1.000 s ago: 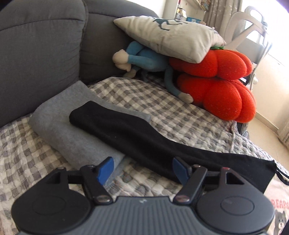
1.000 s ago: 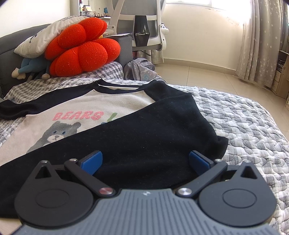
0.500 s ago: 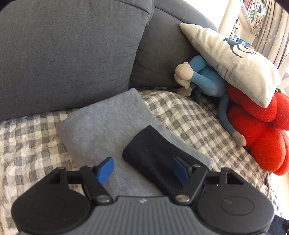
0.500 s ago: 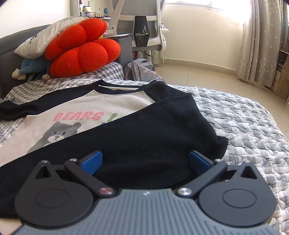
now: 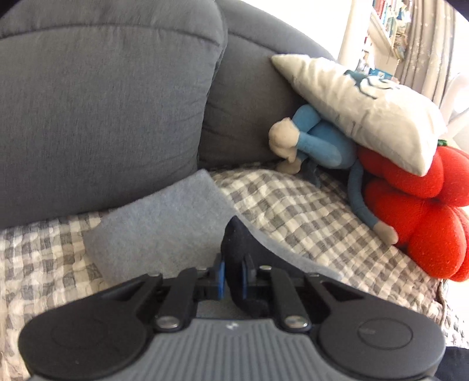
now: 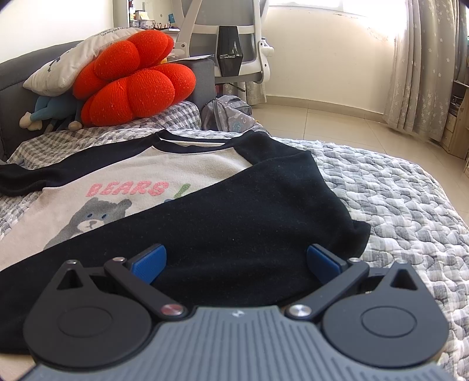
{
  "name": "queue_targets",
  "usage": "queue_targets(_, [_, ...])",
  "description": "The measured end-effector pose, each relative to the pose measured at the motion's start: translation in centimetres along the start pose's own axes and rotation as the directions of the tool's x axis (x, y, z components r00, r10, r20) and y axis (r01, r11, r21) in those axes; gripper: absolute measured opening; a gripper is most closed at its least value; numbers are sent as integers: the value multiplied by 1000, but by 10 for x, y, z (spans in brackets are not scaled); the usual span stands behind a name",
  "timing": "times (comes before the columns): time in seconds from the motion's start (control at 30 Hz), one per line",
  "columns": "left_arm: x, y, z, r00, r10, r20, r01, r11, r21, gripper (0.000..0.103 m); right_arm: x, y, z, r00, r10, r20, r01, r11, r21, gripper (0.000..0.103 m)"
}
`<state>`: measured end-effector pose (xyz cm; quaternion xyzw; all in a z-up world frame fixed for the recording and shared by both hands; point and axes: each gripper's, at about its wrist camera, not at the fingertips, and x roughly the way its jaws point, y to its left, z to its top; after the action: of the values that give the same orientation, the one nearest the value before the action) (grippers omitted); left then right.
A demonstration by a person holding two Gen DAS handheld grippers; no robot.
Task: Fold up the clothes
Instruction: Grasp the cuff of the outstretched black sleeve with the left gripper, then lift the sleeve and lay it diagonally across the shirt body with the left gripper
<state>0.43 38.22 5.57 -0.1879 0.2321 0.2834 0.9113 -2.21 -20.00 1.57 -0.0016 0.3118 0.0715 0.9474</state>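
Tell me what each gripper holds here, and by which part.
The left gripper has its jaws closing on the end of the shirt's black sleeve, at the cuff. The right gripper holds nothing; its jaws stand open over the shirt.

Bright daylight pours through the window (image 6: 307,4) onto pale floor tiles (image 6: 337,123). Star-print curtains (image 6: 425,67) hang right, a white office chair (image 6: 231,44) stands by the cream wall (image 6: 322,58), grey sofa cushions (image 5: 102,117) behind.
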Motion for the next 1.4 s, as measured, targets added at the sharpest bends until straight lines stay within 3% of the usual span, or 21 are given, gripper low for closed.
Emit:
queue_targets(0.1, [-40,-18,2,988,-149,38,149,989,-15,10,1,0,0,1000,-1,-1,1,1000,-1,103])
queue_targets(0.2, [-82,-43,-2,951,-306,50,307,952,-5,11,1,0,0,1000,-3,-1,3,1000,-2,103])
queue_targets(0.37, [-145,-96,-23,844,-537,19,535,843,58,11,1,0,0,1000,0,0,0,1000,1,103])
queue_targets(0.5, [-176,-131,-54,752,-658,-49,659,747,86,11,0,-1,0,1000,6,3,-6,1000,9,103])
queue_targets(0.73, [-215,-178,-117,603,-762,-235,797,589,135,11,-1,-4,0,1000,16,7,-17,1000,20,103])
queue_targets(0.9, [-242,-202,-137,541,-792,-282,840,494,224,11,-2,-7,0,1000,29,12,-29,999,33,103])
queue_targets(1.0, [-245,-206,-150,505,-788,-351,859,422,289,22,-3,-9,0,999,38,17,-39,998,44,103])
queue_targets(1.03, [-245,-207,-154,503,-782,-369,860,410,304,28,-4,-9,0,999,41,18,-42,998,48,103])
queue_targets(1.1, [-237,-204,-158,504,-765,-402,861,408,303,30,-4,-10,0,999,47,21,-48,997,55,103])
queue_targets(1.17, [-228,-195,-154,503,-763,-405,863,424,274,40,-5,-11,0,998,51,21,-52,997,58,103])
queue_targets(1.2, [-225,-189,-150,513,-761,-397,858,442,261,43,-5,-11,1,998,52,21,-54,997,59,103])
queue_targets(1.27, [-217,-175,-143,547,-749,-374,837,489,246,47,-6,-13,1,998,61,22,-62,996,68,103])
queue_targets(1.37, [-197,-154,-137,639,-686,-348,768,595,237,47,-12,-16,3,997,73,16,-75,993,95,103])
queue_targets(1.4, [-190,-147,-137,661,-664,-350,748,623,230,47,-15,-15,3,996,87,7,-87,991,100,103])
